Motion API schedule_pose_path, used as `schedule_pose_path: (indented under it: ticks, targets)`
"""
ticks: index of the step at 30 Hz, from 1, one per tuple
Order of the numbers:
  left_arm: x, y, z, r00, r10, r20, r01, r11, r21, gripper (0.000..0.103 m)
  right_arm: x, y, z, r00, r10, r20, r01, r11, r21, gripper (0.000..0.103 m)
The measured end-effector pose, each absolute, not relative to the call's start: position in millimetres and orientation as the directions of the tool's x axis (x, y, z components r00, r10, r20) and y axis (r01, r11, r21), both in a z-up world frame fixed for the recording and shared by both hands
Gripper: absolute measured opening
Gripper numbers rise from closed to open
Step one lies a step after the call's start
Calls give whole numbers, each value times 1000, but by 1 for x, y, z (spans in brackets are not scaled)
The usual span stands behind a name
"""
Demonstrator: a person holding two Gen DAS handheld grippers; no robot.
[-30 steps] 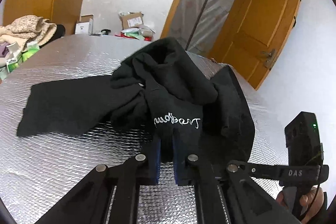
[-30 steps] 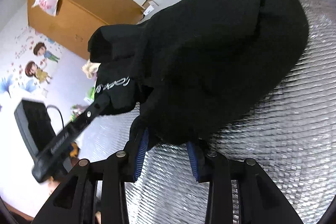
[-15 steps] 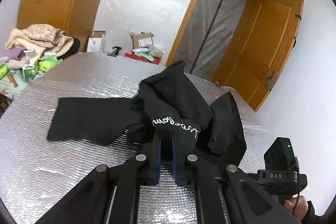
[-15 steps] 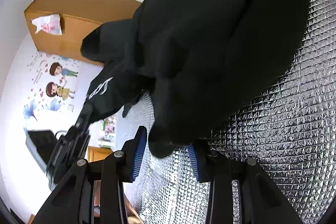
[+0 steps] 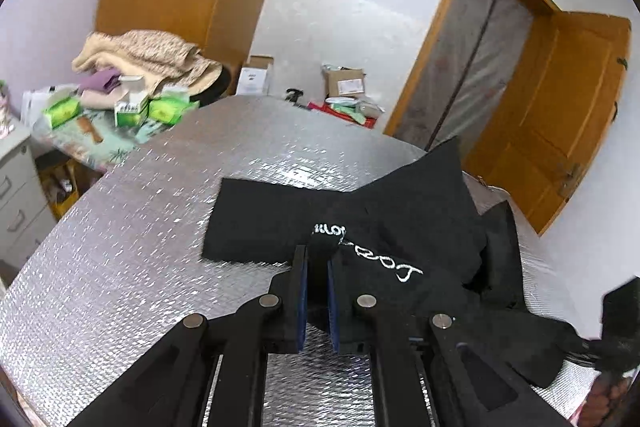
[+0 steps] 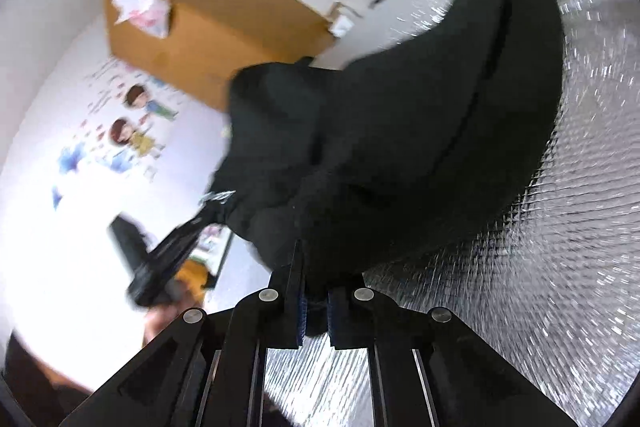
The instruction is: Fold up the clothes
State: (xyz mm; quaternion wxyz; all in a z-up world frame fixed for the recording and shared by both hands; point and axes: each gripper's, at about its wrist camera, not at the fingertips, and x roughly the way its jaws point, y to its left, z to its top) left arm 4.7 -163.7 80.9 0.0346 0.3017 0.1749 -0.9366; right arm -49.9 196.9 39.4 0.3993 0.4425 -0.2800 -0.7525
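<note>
A black garment (image 5: pixel 400 211) with white script lies partly spread on the silver quilted table (image 5: pixel 120 267), one sleeve stretched flat to the left. My left gripper (image 5: pixel 317 255) is shut on a fold of it just beside the lettering. In the right wrist view the same black garment (image 6: pixel 420 147) is bunched and lifted off the table (image 6: pixel 560 267). My right gripper (image 6: pixel 314 267) has its jaws closing, and the pads pinch the cloth's near edge. The left gripper (image 6: pixel 212 211) shows there, blurred, holding the cloth's other end.
Off the table's far left stand a heap of clothes (image 5: pixel 148 55), green boxes (image 5: pixel 160 107) and a grey drawer unit (image 5: pixel 16 187). Cardboard boxes (image 5: pixel 344 83) sit by the far wall. An open wooden door (image 5: pixel 560 107) is at the right.
The right jaws, wide apart around the cloth's edge before, have closed onto it. The left gripper has drawn back and up with its fold, and the garment now lies more stretched out.
</note>
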Motion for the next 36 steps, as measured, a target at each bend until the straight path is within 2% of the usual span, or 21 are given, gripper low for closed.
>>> schedule_pose_path:
  ticks: [4,9,12,14,20,25,30,35,36]
  targets:
    - [9,-178,71,-800,-14,-599,229,-931,-284,8,-26,182,50,-192,-866,-461,454,-495,741,8]
    - [14,-206,69,-786,-96,-610,306,-919,-250,8,-15,139,29,-56,-851,-522,489,-479,729,8]
    - [13,-232,70,-757,-170,-631,378,-901,-211,8,-17,136,28,-52,-848,-528,503,-479,719,11]
    - [12,-252,67,-719,-218,-660,438,-879,-187,9,-19,137,30,-58,-847,-529,511,-480,713,19]
    - [29,-262,65,-708,-226,-670,463,-864,-198,12,-34,174,45,-238,-794,-560,489,-596,637,31]
    - [46,-250,75,-739,-242,-628,459,-864,-207,13,-58,161,44,-351,-710,-610,413,-702,580,31]
    - [63,-247,82,-757,-265,-597,471,-855,-217,14,-82,198,34,-419,-635,-649,317,-772,551,32]
    - [79,-251,81,-762,-239,-602,480,-833,-276,15,-90,201,20,-418,-618,-666,283,-785,550,32]
    - [79,-244,80,-771,-204,-603,449,-846,-288,18,-90,200,19,-416,-617,-668,286,-786,548,32]
